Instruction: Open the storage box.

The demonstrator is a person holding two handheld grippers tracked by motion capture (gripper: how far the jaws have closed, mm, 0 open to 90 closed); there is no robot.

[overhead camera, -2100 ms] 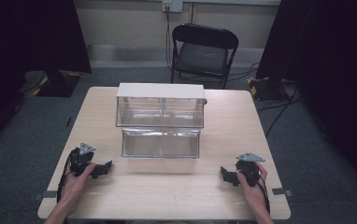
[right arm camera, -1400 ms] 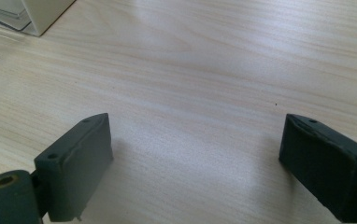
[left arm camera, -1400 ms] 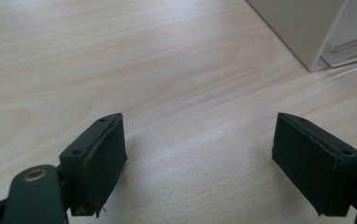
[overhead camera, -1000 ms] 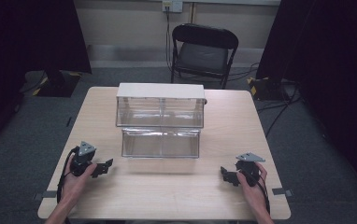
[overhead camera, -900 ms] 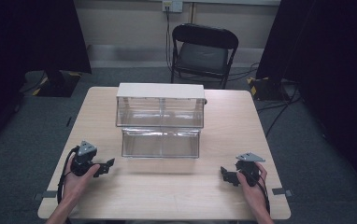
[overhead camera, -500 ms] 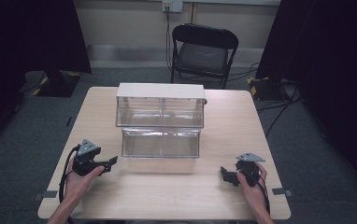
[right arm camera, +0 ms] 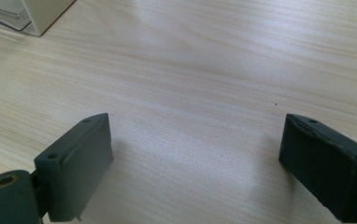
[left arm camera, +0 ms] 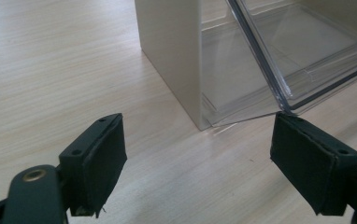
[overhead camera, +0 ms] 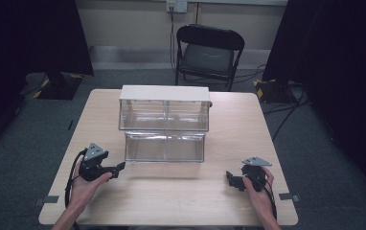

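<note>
A clear plastic drawer unit with a cream top stands mid-table, and its lower drawer juts toward me. My left gripper hovers open just left of that drawer's front corner. In the left gripper view the jaws stand wide apart before the unit's cream side wall and the clear drawer, with nothing between them. My right gripper rests open near the table's front right, apart from the unit. Bare wood lies between its jaws, and the unit's corner sits at the upper left.
The wooden table has bare room in front of the drawers and on both sides. A black folding chair stands behind the table's far edge. Cables trail on the floor at the right.
My left gripper has moved right and a little forward, toward the lower drawer's left corner. The right gripper has stayed in place.
</note>
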